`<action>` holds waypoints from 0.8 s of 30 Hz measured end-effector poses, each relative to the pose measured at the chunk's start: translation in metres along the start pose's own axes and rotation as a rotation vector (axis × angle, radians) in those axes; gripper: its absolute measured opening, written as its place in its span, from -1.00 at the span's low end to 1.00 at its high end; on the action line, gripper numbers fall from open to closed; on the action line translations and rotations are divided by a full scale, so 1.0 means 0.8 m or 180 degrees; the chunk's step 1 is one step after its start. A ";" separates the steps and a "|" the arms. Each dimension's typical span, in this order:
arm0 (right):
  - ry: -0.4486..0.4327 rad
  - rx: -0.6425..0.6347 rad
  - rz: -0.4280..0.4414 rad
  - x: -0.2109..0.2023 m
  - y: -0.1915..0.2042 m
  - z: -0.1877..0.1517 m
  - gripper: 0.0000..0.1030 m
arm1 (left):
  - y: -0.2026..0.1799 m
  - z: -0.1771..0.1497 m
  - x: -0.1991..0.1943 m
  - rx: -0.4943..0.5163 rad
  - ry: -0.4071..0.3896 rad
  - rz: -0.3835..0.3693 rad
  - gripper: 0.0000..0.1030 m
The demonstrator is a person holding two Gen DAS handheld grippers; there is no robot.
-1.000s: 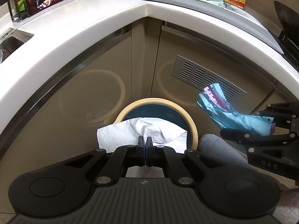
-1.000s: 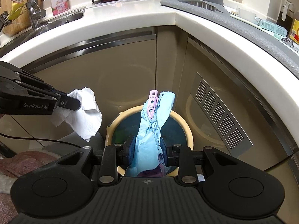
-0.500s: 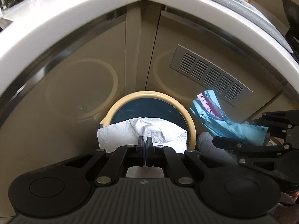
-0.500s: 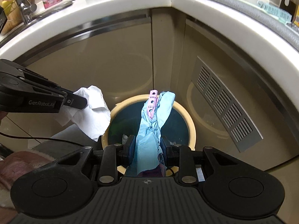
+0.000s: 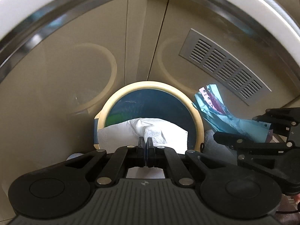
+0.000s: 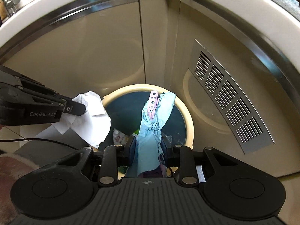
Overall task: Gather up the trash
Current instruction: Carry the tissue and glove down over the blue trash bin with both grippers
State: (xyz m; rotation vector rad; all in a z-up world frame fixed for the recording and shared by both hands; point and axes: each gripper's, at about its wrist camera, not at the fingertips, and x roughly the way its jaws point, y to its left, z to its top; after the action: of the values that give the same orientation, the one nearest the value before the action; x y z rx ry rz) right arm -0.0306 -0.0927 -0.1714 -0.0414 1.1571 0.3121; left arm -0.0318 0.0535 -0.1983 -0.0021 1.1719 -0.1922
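**Operator:** Trash, two items, both in my tongs above the bin. The white tissue (image 5: 150,131) is pinched in my left gripper (image 5: 145,143), jaws fully closed on it; it hangs over the near left part of the trash bin (image 5: 198,123). The blue wrapper (image 6: 155,123), with a pink strip (image 6: 152,104) caught in its folds, is clamped in my right gripper (image 6: 147,146), jaws closed part way around the crumpled bundle.

**Inspector:** Position relative to the opening?

**Operator:** In the right wrist view the wrapper sits over the bin's middle. The tissue partly overlaps the left rim. The bin stands on the floor in the cabinet corner, a vent grille (image 6: 228,101) to its right, with some rubbish already at the bottom.

**Inspector:** Step in hand?

**Operator:** Delivery, I judge; release not yet made. Next I would bring the tissue further right, inside the rim, then open both jaws. The tissue may cling to the pads or drape on the rim.
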 end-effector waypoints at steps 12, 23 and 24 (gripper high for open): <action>0.0297 0.0012 -0.0092 0.060 -0.003 0.012 -0.40 | 0.008 0.015 0.052 -0.0025 0.0229 0.0015 -1.00; 0.0431 0.0024 -0.0078 0.092 -0.003 0.017 -0.40 | 0.017 0.024 0.086 -0.0154 0.0404 -0.0049 -1.00; 0.0436 0.0028 -0.0078 0.094 -0.005 0.017 -0.40 | 0.019 0.025 0.088 -0.0163 0.0419 -0.0051 -1.00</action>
State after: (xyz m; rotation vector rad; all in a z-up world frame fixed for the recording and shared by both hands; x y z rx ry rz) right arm 0.0101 -0.0774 -0.2340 -0.0701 1.2929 0.2858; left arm 0.0155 0.0554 -0.2565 -0.0444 1.3082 -0.1786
